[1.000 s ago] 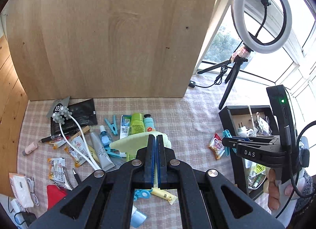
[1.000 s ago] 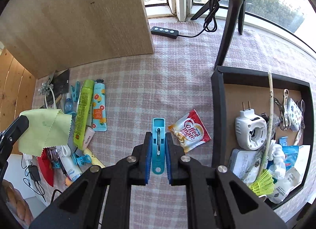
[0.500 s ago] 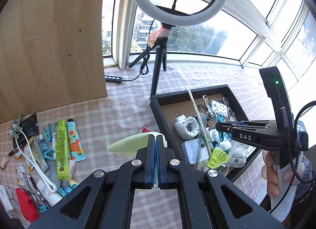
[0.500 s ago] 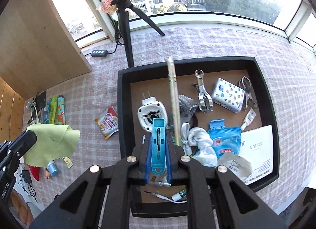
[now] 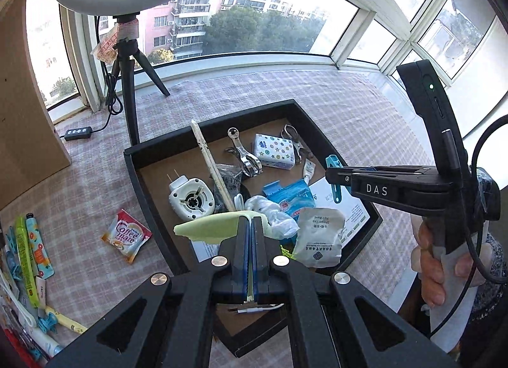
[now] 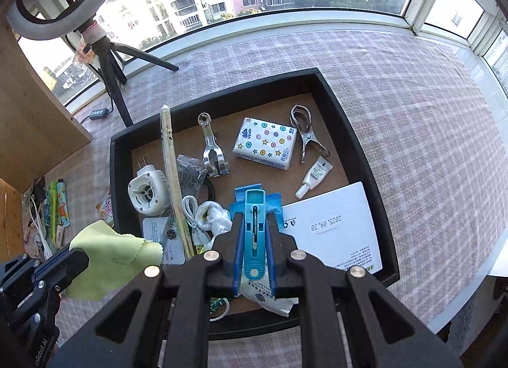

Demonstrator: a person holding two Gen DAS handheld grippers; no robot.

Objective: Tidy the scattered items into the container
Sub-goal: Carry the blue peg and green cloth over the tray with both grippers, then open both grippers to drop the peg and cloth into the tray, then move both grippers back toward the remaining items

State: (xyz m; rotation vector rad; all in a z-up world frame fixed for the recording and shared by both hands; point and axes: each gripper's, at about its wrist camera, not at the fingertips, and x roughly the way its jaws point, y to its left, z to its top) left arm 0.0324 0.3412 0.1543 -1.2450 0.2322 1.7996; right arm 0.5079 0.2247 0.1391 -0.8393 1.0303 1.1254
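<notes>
Left-wrist view: left gripper [image 5: 250, 225], clamped on green cloth [image 5: 209, 230], has swung from the clutter to above the tray [image 5: 152, 190]; right-wrist view: right gripper [image 6: 254, 231], pinching blue peg [image 6: 254, 225], has likewise arrived over the tray, so both items await release.

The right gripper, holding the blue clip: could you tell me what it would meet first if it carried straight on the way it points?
Probably the blue packet in the black tray, just beyond the blue clip in the right gripper; depth is unclear.
</notes>
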